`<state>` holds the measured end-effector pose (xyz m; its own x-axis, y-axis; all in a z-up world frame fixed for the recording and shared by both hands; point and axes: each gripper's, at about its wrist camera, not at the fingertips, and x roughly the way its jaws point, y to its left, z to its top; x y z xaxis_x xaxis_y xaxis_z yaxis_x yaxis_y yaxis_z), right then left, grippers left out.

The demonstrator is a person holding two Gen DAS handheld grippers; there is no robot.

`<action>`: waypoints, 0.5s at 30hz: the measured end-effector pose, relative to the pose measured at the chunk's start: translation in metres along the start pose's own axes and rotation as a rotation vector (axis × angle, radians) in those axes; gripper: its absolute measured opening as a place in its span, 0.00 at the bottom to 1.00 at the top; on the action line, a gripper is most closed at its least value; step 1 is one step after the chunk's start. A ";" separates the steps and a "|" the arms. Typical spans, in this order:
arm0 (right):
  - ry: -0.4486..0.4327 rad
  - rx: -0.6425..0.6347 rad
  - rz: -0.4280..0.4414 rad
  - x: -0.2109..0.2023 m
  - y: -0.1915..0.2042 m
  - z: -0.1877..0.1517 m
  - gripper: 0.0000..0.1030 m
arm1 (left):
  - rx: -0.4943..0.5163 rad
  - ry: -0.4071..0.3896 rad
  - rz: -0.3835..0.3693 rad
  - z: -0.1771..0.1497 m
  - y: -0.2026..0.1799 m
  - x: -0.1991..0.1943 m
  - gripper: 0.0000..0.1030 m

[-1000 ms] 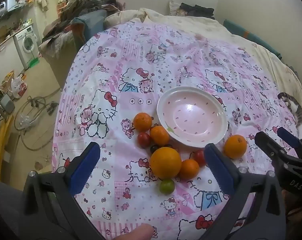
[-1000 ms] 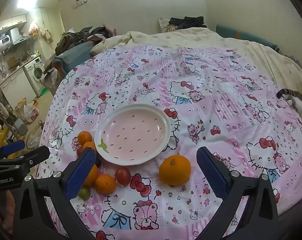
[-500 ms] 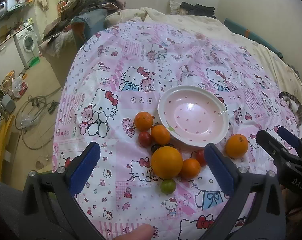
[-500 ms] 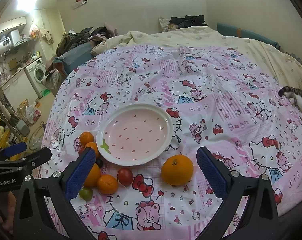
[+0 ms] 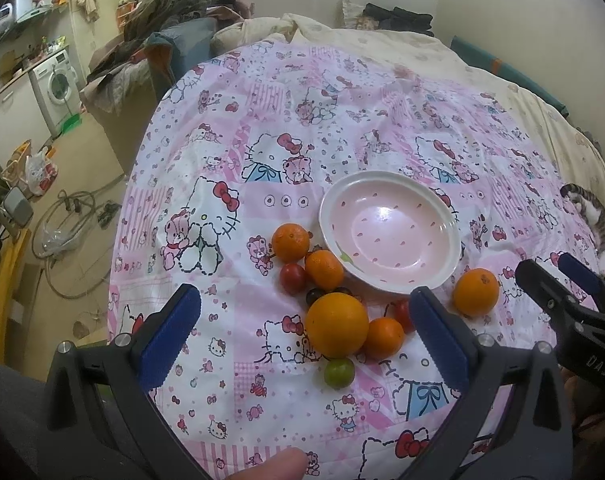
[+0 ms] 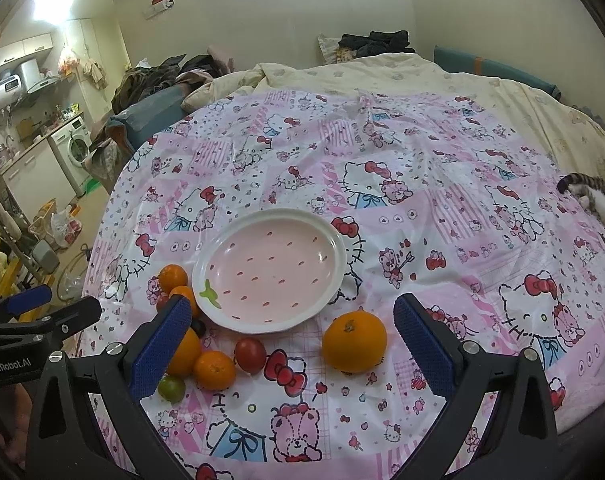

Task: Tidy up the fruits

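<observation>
An empty pink plate [image 5: 390, 196] with a white rim sits on the pink cartoon cloth; it also shows in the right wrist view [image 6: 206, 276]. Left of and before it lie a big orange [image 5: 336, 324], several small oranges [image 5: 290, 242], red tomatoes [image 5: 292, 278], a dark fruit and a green one [image 5: 338, 373]. A lone orange [image 6: 354, 340] lies right of the plate. My left gripper [image 5: 302, 340] is open above the fruit cluster. My right gripper [image 6: 292, 344] is open, with the lone orange between its fingers' lines.
A cat [image 6: 598, 204] lies at the cloth's right edge. The cloth [image 6: 422, 184] covers a bed with a cream duvet [image 6: 382, 72] behind. The bed's left edge drops to a floor with cables, bags and a washing machine [image 5: 58, 84].
Both grippers have drifted slightly forward and down toward the fruit. Nothing has been gripped or moved.
</observation>
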<state>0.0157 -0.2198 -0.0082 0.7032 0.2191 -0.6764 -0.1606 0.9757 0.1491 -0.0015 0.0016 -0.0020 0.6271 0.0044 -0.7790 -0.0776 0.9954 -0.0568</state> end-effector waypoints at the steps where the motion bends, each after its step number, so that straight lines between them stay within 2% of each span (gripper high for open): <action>1: 0.001 0.000 0.002 0.000 0.000 0.000 1.00 | 0.000 0.001 0.000 0.001 0.000 0.001 1.00; 15: 0.006 0.016 0.000 -0.001 -0.003 0.001 1.00 | -0.005 0.005 -0.010 0.000 0.003 0.003 1.00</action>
<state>0.0162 -0.2232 -0.0072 0.6991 0.2187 -0.6807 -0.1492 0.9757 0.1601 0.0001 0.0048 -0.0048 0.6239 -0.0064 -0.7815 -0.0749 0.9949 -0.0679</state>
